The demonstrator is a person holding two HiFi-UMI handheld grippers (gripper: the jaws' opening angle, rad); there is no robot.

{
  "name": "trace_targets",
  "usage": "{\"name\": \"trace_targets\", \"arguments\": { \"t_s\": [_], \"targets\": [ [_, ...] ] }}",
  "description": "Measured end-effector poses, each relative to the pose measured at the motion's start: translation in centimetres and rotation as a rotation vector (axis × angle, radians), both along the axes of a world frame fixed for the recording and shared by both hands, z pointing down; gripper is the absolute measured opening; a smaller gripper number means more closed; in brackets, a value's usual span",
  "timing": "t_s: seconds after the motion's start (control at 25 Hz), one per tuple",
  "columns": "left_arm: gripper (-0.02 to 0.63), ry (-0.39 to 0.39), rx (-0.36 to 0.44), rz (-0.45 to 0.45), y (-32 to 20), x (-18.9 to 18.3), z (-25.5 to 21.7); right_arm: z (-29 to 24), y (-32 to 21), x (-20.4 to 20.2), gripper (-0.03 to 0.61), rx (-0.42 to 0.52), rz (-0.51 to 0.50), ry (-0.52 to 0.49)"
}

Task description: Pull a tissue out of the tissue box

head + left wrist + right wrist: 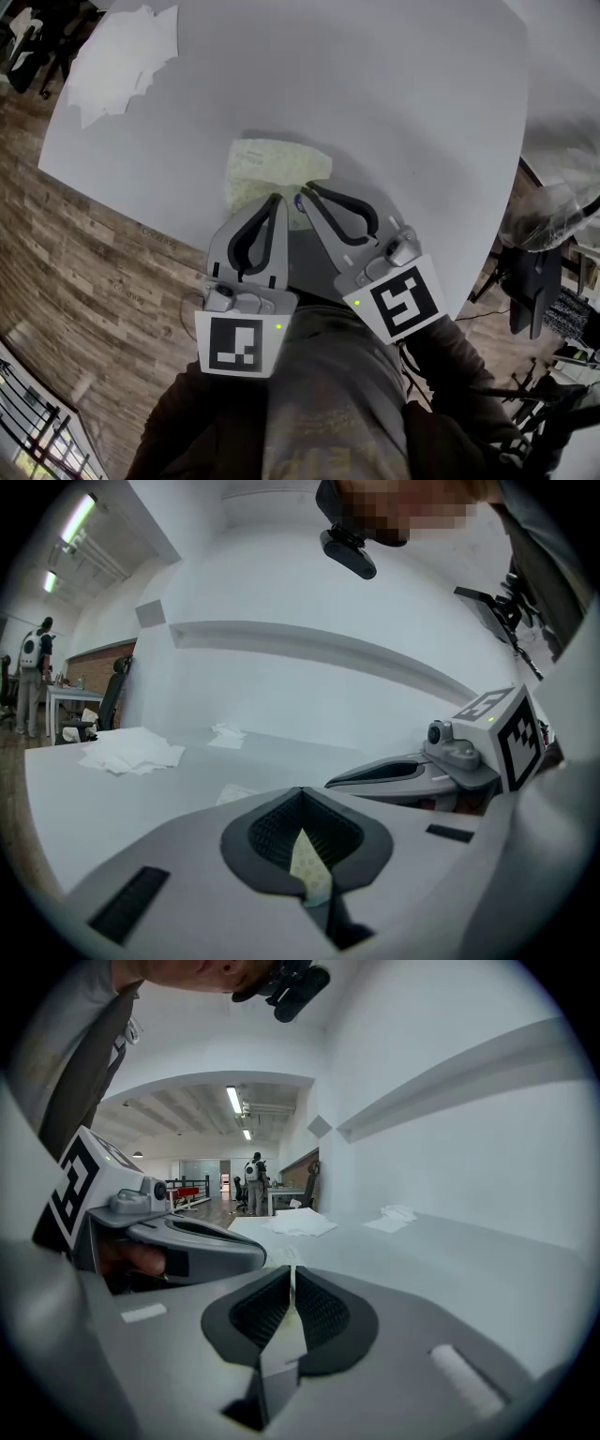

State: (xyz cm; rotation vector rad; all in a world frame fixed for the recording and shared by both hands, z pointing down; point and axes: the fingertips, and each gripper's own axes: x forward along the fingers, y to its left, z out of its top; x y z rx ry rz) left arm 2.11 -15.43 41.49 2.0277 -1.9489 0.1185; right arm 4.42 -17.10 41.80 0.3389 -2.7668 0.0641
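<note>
A pale yellowish tissue [272, 169] lies flat on the white table [394, 112], close to its near edge. My left gripper [275, 199] and right gripper [307, 192] meet at the tissue's near border, tips almost touching. In the left gripper view, the left gripper [305, 841] is shut on a slip of the tissue [311, 866]. The right gripper view shows the right gripper [289, 1302] shut on a thin fold of the tissue [286, 1330]. No tissue box shows in any view.
A heap of white tissues [122, 56] lies at the table's far left corner, with a smaller crumpled one [228, 733] farther back. The table's front edge [122, 216] drops to a wood floor. Dark chairs [534, 281] stand at the right. A person [253, 1180] stands far off.
</note>
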Motion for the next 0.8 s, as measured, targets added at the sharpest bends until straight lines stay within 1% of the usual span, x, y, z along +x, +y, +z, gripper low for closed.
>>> {"name": "trace_targets", "arguments": {
  "t_s": [0.16, 0.2, 0.32, 0.56, 0.8],
  "targets": [
    [-0.002, 0.015, -0.017, 0.007, -0.1, 0.3, 1.0, 0.5, -0.2, 0.3, 0.020, 0.017, 0.011, 0.016],
    [-0.002, 0.018, -0.020, 0.009, -0.1, 0.4, 1.3, 0.6, -0.2, 0.4, 0.008, 0.026, 0.016, 0.021],
    [-0.002, 0.021, -0.030, 0.016, -0.2, 0.7, 2.0, 0.7, 0.0, 0.7, 0.003, 0.030, 0.022, 0.019],
    [-0.002, 0.026, -0.035, 0.018, -0.4, 1.2, 2.5, -1.0, 0.8, 1.1, 0.003, 0.005, -0.003, -0.051],
    [-0.002, 0.028, -0.031, 0.013, -0.5, 1.4, 2.4, -3.3, 1.6, 1.1, 0.003, 0.023, -0.050, -0.112]
  ]
}}
